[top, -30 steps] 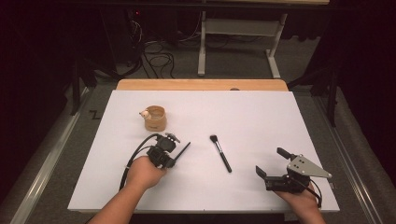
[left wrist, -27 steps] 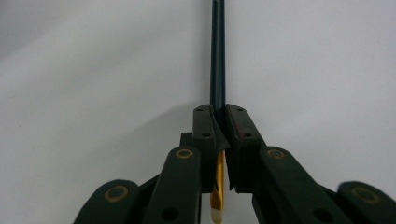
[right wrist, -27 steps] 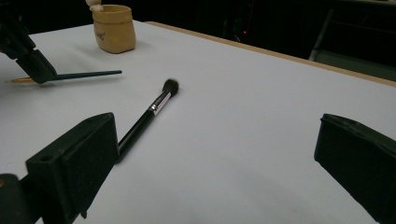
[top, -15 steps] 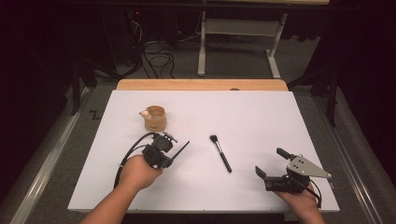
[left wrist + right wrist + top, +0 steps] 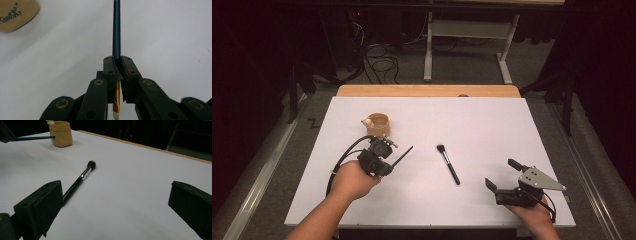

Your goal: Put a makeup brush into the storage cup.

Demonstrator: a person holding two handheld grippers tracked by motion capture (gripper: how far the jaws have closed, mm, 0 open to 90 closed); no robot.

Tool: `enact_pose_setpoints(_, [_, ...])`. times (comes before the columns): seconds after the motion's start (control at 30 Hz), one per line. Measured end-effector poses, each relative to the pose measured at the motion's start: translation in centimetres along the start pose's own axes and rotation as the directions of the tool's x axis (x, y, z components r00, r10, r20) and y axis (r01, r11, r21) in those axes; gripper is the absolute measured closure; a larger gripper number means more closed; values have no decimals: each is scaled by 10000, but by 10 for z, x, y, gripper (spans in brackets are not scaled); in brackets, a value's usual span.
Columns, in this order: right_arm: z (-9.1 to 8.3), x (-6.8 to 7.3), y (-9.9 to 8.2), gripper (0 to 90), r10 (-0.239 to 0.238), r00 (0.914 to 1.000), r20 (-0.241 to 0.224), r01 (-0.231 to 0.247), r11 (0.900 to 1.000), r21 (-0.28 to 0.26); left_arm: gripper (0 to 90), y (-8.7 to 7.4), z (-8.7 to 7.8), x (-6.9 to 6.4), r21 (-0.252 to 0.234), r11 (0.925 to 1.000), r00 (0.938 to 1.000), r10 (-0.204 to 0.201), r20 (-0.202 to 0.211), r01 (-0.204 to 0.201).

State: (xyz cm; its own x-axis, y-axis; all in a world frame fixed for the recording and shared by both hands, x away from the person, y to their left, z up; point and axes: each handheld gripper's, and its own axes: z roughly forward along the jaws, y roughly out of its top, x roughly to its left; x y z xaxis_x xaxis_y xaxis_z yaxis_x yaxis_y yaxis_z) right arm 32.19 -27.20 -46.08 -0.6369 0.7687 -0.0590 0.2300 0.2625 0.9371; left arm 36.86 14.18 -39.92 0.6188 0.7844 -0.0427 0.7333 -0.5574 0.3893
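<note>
Gripping the slim dark pencil (image 5: pixel 116 30) in my left gripper (image 5: pixel 393 159), jaws shut on its shaft, I hold it above the tabletop (image 5: pixel 492 125) near the left edge, tip pointed away so it can drop into the tan cup (image 5: pixel 378 125) just beyond. My right gripper (image 5: pixel 502 175) waits wide open, holding nothing, by the near right corner, aimed at the makeup brush (image 5: pixel 448 163) lying mid-tabletop.

The table (image 5: pixel 492 125) has a matt white, smooth top, with a bare wood strip along its far edge. The cup (image 5: pixel 378 124) looks like tan cork or card, dull. The pencil (image 5: pixel 116 30) is glossy dark lacquer with a yellow end. The makeup brush (image 5: pixel 79 179) has a glossy black handle, a shiny metal ferrule and soft dark bristles. Both grippers' jaws look like matt black plastic.
</note>
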Motion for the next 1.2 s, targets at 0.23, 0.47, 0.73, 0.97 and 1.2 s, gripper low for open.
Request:
enact_pose_setpoints(0.23, [0,0,-1,8,-45,10000,6,45,10000,33,833,-1,-2,-1,-174,9984,9983,534,229,-530])
enact_pose_setpoints(0.47, [1,0,-1,9,13,10000,-83,-13,10000,36,833,2,-1,-11,-330,9912,9905,1293,477,-1278])
enact_pose_setpoints(0.73, [2,2,-1,15,-24,9998,-176,26,9999,115,833,2,5,-21,-391,9810,9797,1922,563,-1902])
enact_pose_setpoints(0.97, [3,5,0,41,-252,9990,-375,261,9994,237,833,2,8,-30,-365,9703,9683,2412,649,-2392])
enact_pose_setpoints(1.2, [3,11,4,60,-568,9973,-468,582,9979,296,833,4,10,-36,-330,9596,9567,2813,748,-2795])
